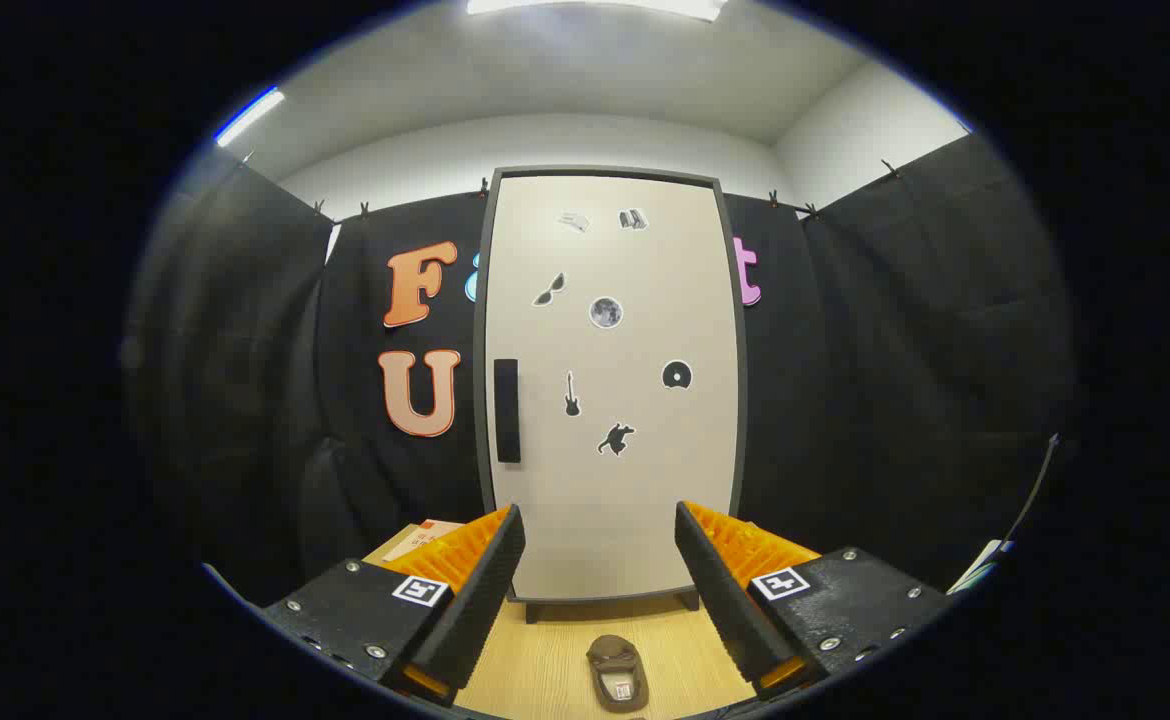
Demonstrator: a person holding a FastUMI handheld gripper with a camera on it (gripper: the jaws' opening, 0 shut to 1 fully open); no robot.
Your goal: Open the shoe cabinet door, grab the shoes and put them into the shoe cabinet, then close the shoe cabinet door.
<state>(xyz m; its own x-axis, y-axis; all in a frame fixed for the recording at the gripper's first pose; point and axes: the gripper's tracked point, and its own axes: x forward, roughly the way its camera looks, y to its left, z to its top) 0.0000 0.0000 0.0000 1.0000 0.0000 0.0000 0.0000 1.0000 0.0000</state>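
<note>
Claw (600, 575): fingers spread wide apart, nothing gripped between them, neither finger touching any object. It is held above the near part of the light wooden worktop (535, 665) and faces the shoe cabinet squarely.

Shoe cabinet (610, 390): stands upright at the far end of the worktop, beyond the fingers, on short dark feet. The shoe cabinet door (645, 500) is closed, pale-fronted within a dark frame. A dark vertical handle (507, 410) sits on the door's left side, at about mid height. Several small stickers are fixed to the door face, among them a guitar sticker (572, 394) and a round moon-like sticker (605, 312).

Shoe (617, 672): one brown shoe lies flat on the worktop, between the two fingers and below them, nearer than the cabinet and apart from it. Its length runs toward the cabinet. A small label shows inside it.

To the left, behind the left finger, a cardboard box (423, 536) rests on the worktop, partly hidden.
</note>
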